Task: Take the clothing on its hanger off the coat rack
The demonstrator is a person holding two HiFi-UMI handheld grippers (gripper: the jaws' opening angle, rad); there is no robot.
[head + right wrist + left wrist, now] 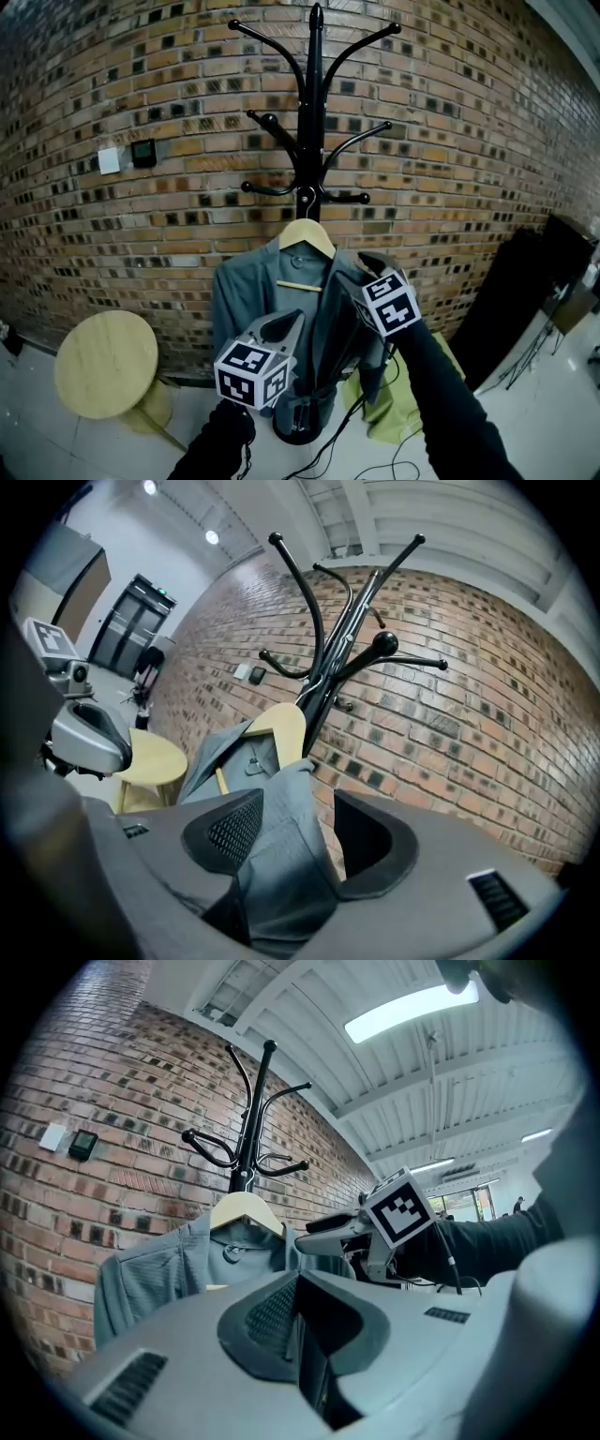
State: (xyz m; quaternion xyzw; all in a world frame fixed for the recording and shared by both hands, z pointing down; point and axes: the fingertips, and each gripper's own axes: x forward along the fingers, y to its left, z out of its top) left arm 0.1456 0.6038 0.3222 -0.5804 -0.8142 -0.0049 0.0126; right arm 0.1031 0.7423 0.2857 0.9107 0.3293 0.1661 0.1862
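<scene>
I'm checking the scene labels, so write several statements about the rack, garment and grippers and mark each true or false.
1. The grey garment hangs on a wooden hanger on the coat rack. True.
2. The right hand-held gripper is clamped shut with nothing between its jaws. False: its jaws stand apart with grey fabric between them.
3. A round wooden stool stands left of the rack in the head view. True.
4. The wall behind the rack is plain white plaster. False: it is a brick wall.
</scene>
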